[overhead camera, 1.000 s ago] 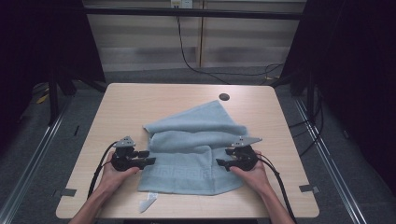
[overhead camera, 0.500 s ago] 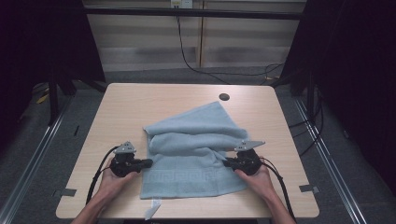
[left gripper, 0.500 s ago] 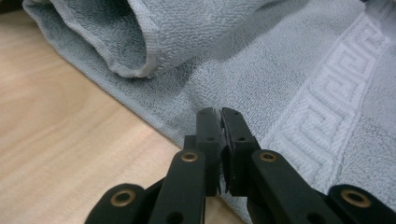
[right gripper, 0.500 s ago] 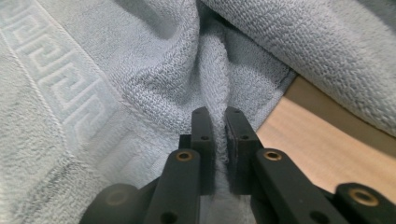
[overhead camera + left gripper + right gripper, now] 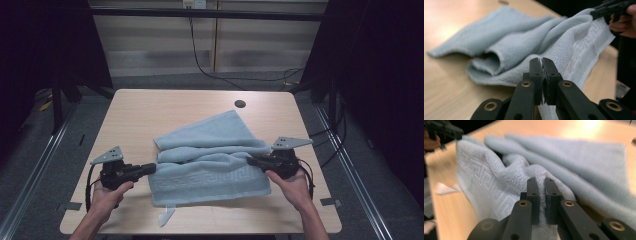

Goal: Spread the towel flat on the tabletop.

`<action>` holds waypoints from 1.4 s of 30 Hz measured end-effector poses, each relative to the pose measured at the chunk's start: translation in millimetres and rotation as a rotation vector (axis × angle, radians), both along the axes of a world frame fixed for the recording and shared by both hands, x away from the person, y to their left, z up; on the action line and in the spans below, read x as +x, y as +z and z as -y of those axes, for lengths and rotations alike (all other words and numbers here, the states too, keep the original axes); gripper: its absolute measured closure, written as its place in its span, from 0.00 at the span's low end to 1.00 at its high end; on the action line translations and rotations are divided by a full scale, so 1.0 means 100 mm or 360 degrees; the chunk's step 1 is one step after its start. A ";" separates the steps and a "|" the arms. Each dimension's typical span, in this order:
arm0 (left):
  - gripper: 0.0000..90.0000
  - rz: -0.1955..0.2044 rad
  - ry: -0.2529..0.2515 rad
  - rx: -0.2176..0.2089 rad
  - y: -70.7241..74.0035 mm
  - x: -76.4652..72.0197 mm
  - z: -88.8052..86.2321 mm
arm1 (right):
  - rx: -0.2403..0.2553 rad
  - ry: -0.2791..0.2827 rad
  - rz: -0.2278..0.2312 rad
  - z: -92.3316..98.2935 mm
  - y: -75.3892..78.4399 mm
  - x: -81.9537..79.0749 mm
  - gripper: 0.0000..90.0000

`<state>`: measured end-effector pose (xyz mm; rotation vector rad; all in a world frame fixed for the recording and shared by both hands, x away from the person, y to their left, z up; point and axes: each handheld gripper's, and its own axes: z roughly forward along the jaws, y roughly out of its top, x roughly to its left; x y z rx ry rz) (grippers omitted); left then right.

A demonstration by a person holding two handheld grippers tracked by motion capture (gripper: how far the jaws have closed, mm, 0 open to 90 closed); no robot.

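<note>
A light blue towel (image 5: 210, 160) with a key-pattern border lies bunched on the wooden table (image 5: 150, 110). Its near edge is raised and stretched between the two grippers. My left gripper (image 5: 151, 168) is shut on the towel's left near corner; in the left gripper view its jaws (image 5: 541, 60) pinch the terry cloth (image 5: 511, 47). My right gripper (image 5: 250, 161) has just been closing and now pinches a fold at the right near corner, seen as cloth (image 5: 574, 157) running between the jaws (image 5: 540, 181). The far part of the towel rests flat.
A small white tag (image 5: 166, 216) lies by the table's front edge under the towel. A dark round hole (image 5: 240, 104) sits near the far edge. Tape marks (image 5: 327, 201) are at the front corners. Dark curtains flank the table.
Both grippers have risen and drawn slightly apart, taking the towel's near edge up with them. That edge now hangs taut between them instead of lying flat.
</note>
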<state>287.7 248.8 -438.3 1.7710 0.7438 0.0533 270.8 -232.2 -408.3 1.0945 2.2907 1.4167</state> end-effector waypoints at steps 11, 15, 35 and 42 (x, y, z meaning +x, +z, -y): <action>0.92 -0.0019 -0.0161 0.0076 -0.02 -0.48 0.00 | 0.0020 0.0128 -0.0080 -0.03 -0.08 -0.63 0.86; 0.78 -0.0090 -0.0133 0.0134 -0.19 -0.32 -0.02 | 0.0010 0.0082 -0.0161 0.10 -0.32 -0.70 0.68; 0.74 -0.0142 -0.0157 0.0572 -0.65 0.20 0.48 | -0.0199 0.0080 -0.0322 -0.35 -0.94 0.29 0.70; 0.78 -0.0149 -0.0253 0.0574 -0.63 -0.27 0.42 | -0.0164 0.0148 -0.0334 -0.35 -0.94 -0.05 0.70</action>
